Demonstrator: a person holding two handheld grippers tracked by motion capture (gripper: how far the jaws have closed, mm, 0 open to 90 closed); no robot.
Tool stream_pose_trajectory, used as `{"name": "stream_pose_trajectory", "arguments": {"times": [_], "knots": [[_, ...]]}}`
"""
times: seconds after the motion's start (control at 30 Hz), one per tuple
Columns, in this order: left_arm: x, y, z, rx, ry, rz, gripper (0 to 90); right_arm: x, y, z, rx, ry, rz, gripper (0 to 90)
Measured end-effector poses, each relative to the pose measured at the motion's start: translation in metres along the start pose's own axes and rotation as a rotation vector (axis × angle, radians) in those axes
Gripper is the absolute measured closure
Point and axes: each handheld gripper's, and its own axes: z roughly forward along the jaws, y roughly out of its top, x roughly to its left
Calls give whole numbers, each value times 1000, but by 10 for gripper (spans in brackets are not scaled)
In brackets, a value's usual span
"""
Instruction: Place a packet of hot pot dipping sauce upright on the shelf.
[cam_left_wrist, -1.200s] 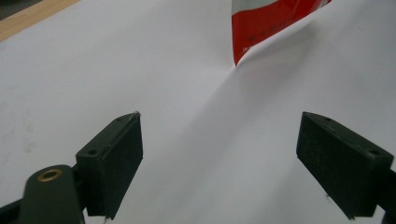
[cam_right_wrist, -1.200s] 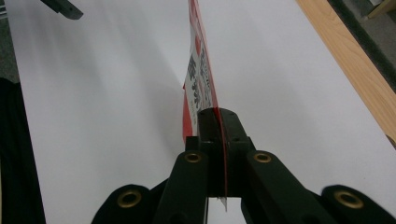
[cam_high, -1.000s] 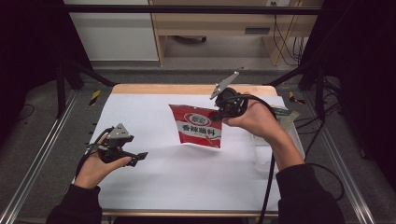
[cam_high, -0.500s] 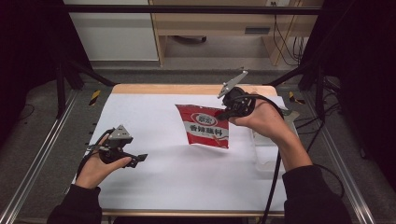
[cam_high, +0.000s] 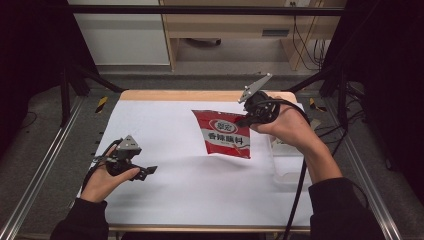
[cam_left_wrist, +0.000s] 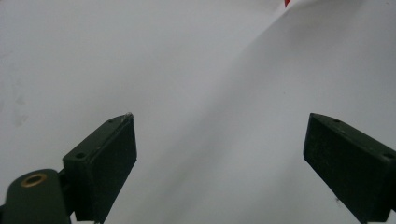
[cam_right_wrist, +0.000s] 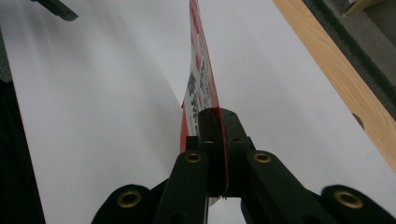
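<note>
Over the white table (cam_high: 165, 200), my red packet (cam_high: 223, 134) has drifted rightward since a moment ago, toward the clear container (cam_high: 287, 167), so I judge the carry is under way. My right gripper (cam_right_wrist: 215, 122) pinches its edge tight; my left gripper (cam_left_wrist: 219, 154) rests wide apart, holding nothing.

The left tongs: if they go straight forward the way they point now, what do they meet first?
Probably the white table cover; between the open left tongs nothing else lies ahead, though depth is unclear.
</note>
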Motion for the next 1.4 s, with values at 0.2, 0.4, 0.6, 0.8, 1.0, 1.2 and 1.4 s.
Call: {"name": "stream_pose_trajectory", "arguments": {"times": [0.2,0.4,0.6,0.8,1.0,1.2,1.4], "knots": [[2,-2,0,3,4,-2,98,-1,-4,-13,-11,-7,4,900],[2,-3,-1,3,5,-4,98,-1,-6,-30,-37,-15,8,900],[2,-4,0,7,6,-5,98,0,-6,-49,-58,-37,13,900],[3,-6,-1,3,21,-5,97,-1,-10,-63,-70,-58,24,900],[4,-6,-1,-3,28,-4,95,-4,-18,-78,-87,-87,52,900],[6,-9,0,1,30,-10,94,-8,-31,-92,-99,-112,82,900],[6,-9,-1,1,30,-11,92,-11,-48,-109,-98,-141,117,900]]}}
